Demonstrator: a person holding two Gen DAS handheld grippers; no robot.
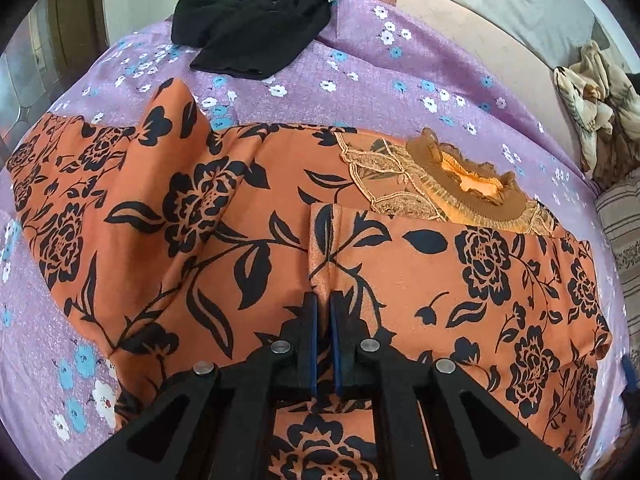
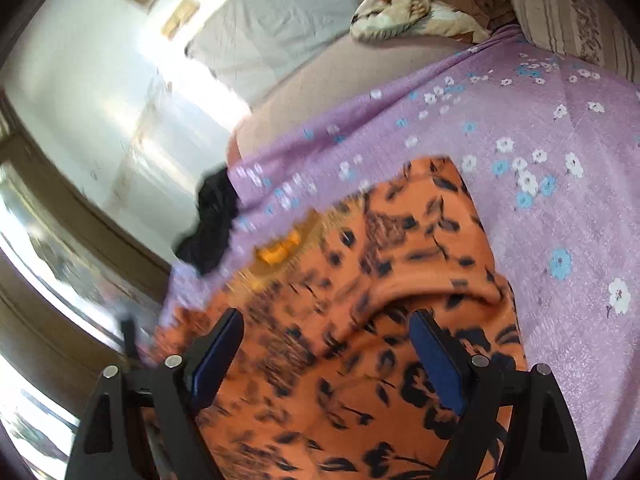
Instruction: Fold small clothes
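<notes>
Two garments: left gripper (image 1: 324, 300) pinches the orange dress (image 1: 400, 272); right gripper (image 2: 326, 334) gapes; black garment (image 1: 256, 20) apparently apart.

bright daylight, fisheye bending at edges, right wrist view motion-blurred, window glare

A lilac bedsheet (image 1: 360, 80) printed with small white and blue flowers covers the bed. A crumpled beige and brown blanket (image 1: 596, 108) lies at its far edge, beside a striped pillow (image 2: 568, 12). A white wall (image 2: 100, 60) stands beyond.
</notes>
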